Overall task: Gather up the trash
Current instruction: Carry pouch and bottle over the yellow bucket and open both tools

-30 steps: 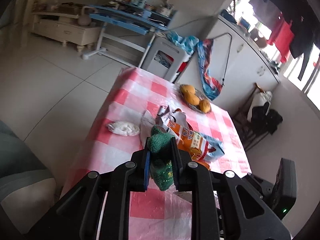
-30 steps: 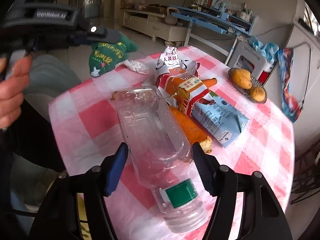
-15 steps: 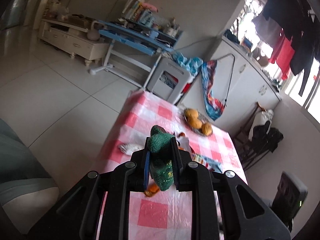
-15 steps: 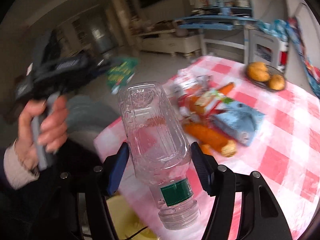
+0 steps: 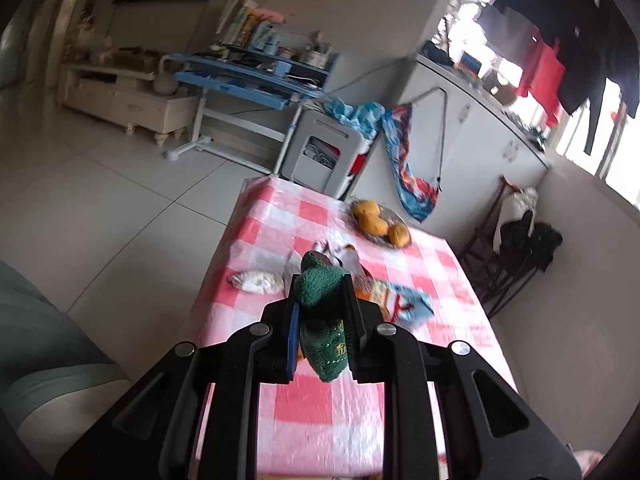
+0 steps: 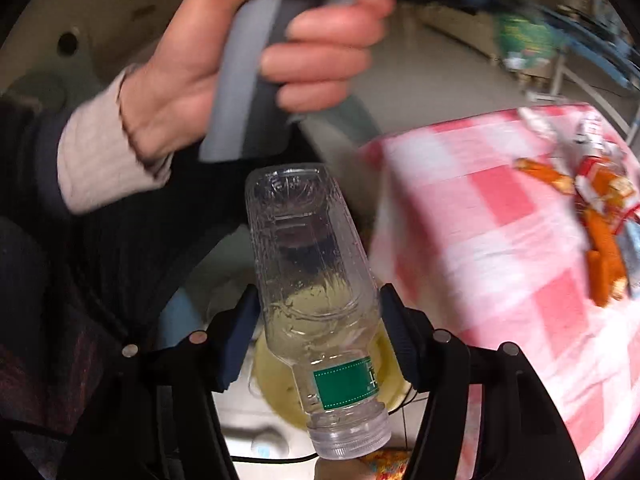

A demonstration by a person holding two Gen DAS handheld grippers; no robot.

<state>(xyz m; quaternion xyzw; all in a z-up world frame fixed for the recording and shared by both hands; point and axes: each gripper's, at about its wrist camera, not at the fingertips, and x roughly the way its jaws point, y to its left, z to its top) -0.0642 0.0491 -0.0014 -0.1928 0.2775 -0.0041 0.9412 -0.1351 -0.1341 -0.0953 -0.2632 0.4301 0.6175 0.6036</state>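
Left wrist view: we see the left gripper (image 5: 320, 312) with jaws clenched on one green cloth (image 5: 322, 320), held above the checked bench (image 5: 316, 412), where one white wad (image 5: 256, 280), some wrappers (image 5: 400, 300) and three fruits (image 5: 380, 222) lie; the dangling cloth may slip. Right wrist view: the right gripper (image 6: 316, 336) jaws grasp one clear bottle (image 6: 316, 300), neck toward us, off the bench edge over a yellowish bin (image 6: 280, 384); we judge the smooth plastic could twist free and miss it.
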